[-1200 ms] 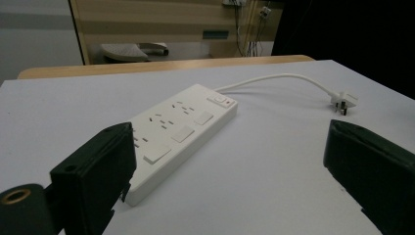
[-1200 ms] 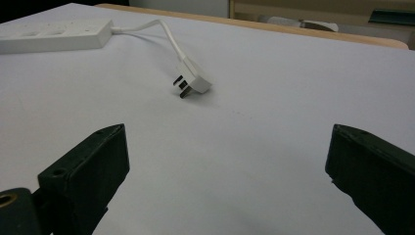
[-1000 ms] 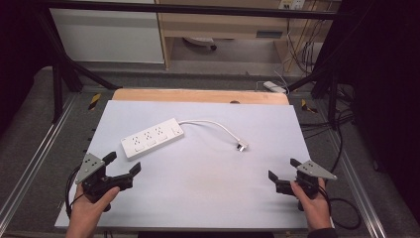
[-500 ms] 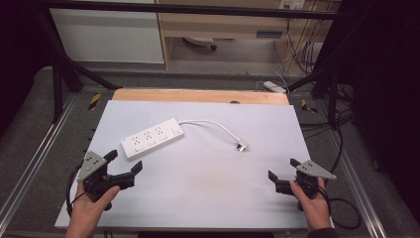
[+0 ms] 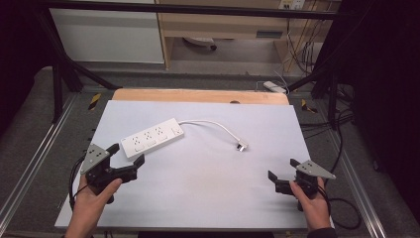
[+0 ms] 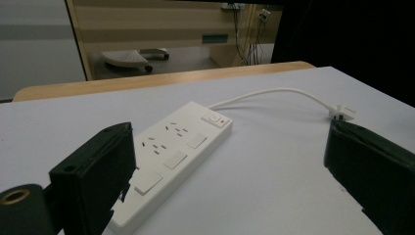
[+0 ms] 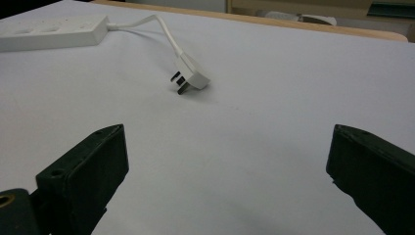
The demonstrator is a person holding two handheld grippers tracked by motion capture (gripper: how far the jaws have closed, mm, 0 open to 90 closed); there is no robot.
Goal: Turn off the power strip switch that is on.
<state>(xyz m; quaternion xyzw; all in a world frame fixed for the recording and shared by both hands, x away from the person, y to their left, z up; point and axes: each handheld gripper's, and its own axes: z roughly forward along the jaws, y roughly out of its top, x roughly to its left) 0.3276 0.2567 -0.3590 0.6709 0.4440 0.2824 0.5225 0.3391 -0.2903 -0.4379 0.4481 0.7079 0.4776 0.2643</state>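
On the white surface [image 5: 198,198], the left claw [image 5: 128,159] sits spread just beside the power strip [image 5: 151,137]; the right claw [image 5: 283,174], also spread, is near its plug [image 5: 241,146].

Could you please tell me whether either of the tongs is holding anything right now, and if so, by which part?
Nothing is held. The left tongs and right tongs are open, apart from the white plastic power strip and its white plug.

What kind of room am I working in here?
Most likely a lab or data-collection workstation, not a home. A white table stands in a dark metal frame, loose cables hang behind, and only a power strip with its plug is set out.
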